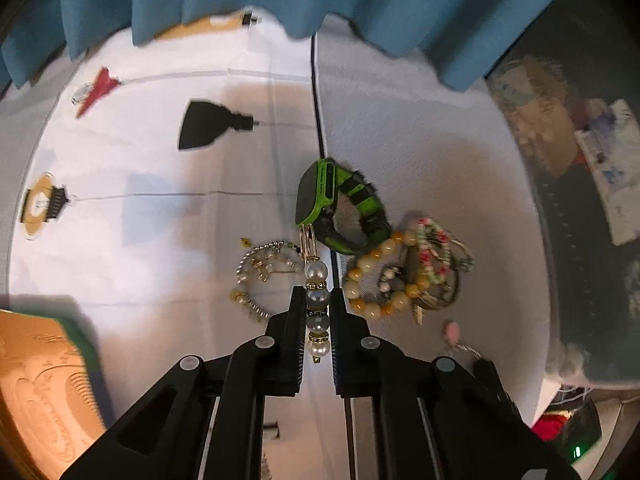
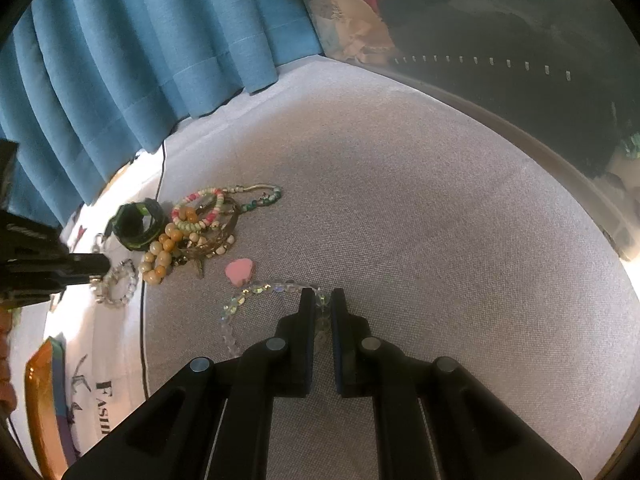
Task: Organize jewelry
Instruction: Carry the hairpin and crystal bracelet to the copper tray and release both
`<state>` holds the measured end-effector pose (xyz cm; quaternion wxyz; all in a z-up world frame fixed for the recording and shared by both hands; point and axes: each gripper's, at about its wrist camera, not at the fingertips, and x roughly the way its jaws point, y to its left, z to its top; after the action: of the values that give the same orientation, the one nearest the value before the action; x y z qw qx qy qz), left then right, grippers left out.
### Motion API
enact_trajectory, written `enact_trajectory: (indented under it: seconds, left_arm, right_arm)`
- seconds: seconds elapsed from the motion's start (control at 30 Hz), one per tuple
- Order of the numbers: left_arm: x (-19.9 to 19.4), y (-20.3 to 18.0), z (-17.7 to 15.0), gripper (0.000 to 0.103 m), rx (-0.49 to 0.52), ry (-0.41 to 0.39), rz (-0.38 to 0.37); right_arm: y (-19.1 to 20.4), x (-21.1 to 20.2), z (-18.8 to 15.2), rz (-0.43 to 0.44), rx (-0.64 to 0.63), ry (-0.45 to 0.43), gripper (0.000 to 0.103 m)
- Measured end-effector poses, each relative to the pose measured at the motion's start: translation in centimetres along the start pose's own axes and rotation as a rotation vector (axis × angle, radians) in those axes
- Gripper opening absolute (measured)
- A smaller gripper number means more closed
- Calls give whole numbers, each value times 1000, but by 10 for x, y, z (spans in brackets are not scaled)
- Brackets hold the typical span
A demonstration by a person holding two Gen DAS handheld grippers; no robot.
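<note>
A short strand of pearl and grey beads with a gold clasp sits between the fingers of my left gripper, which is shut on it. Just beyond lie a green watch, a yellow bead bracelet, a pink-and-green bead bracelet and a silver charm bracelet. My right gripper is shut on a clear crystal bead bracelet that trails left over the grey cloth. The jewelry pile and a pink heart piece lie to its upper left. The left gripper enters there from the left.
A white printed cloth covers the left side and grey fabric the right, split by a thin black cable. An orange embossed box sits at the lower left. Blue curtains hang behind. Clutter lies past the right edge.
</note>
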<state>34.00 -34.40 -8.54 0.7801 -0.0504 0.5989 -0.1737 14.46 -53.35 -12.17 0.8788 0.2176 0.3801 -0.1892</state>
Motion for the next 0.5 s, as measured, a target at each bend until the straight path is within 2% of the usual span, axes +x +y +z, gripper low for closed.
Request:
enact_trajectory:
  seconds: [0.13, 0.27, 0.5]
  left_arm:
    - [-38, 4, -14, 9, 29, -58, -21]
    - [-75, 15, -37, 9, 64, -104, -13]
    - [-131, 59, -62, 9, 58, -184, 20]
  right_arm:
    - [-4, -15, 4, 54, 43, -75, 8]
    - [-3, -32, 9, 159, 74, -150, 8]
    - [32, -80, 17, 273, -17, -301, 8]
